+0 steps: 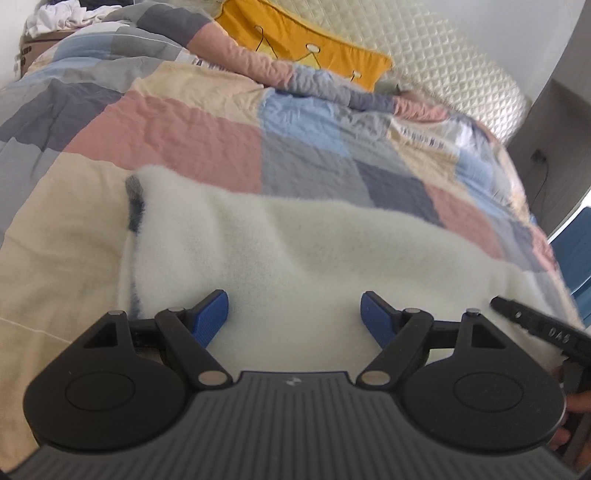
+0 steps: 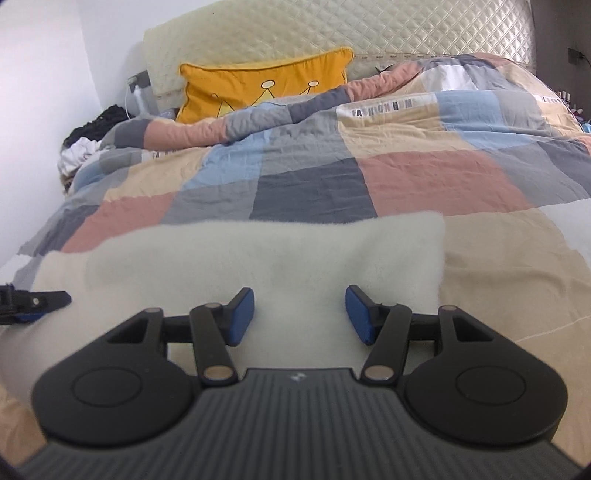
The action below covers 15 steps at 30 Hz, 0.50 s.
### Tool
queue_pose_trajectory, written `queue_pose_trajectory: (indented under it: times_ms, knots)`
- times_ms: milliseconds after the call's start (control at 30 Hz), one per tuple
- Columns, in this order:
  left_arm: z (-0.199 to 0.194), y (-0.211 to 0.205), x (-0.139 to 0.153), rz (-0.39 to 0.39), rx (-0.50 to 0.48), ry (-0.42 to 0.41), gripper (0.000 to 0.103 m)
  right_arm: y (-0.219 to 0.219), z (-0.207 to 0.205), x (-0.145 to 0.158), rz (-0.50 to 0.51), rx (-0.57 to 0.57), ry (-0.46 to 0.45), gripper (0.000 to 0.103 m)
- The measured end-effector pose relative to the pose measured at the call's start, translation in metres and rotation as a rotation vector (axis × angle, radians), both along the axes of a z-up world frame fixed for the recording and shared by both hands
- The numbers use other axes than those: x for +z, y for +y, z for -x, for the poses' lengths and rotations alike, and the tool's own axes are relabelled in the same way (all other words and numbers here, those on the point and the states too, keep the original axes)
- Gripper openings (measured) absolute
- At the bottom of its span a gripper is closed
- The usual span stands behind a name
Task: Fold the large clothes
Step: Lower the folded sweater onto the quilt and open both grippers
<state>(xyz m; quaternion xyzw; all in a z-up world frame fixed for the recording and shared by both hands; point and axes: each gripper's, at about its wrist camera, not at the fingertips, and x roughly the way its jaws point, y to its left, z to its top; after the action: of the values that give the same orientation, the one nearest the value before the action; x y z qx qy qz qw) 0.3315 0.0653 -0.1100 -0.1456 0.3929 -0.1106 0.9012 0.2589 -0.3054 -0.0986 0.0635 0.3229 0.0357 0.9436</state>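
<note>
A fluffy white garment lies folded flat on the patchwork duvet, with a dark grey patch at its far left corner. My left gripper hovers over its near part, blue pads wide apart and open, nothing pinched between them. In the right wrist view the same white garment spreads as a wide strip on the duvet. My right gripper stands open above its near edge, with only fleece below the gap. The other gripper's finger shows at the left edge.
A yellow pillow with a crown print leans on the quilted cream headboard. A heap of white and dark clothes sits at the bed's far left. A blue object stands past the bed's right edge. A hand shows at right.
</note>
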Motion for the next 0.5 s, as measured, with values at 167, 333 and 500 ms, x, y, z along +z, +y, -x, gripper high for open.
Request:
queue_pose_trajectory:
  times_ms: [167,333,500]
  knots:
    - [0.002,-0.004,-0.003,-0.013,0.008,-0.004,0.083,0.004,-0.002,-0.007,0.021,-0.003,0.019,0.057]
    - [0.022,-0.004,0.015,-0.033,0.023,-0.031,0.082,0.007,0.012,0.006,-0.009,-0.015,0.024,0.057]
    - [0.052,-0.008,0.038,-0.033,0.013,-0.059,0.082,0.012,0.036,0.016,-0.016,-0.007,0.023,0.057]
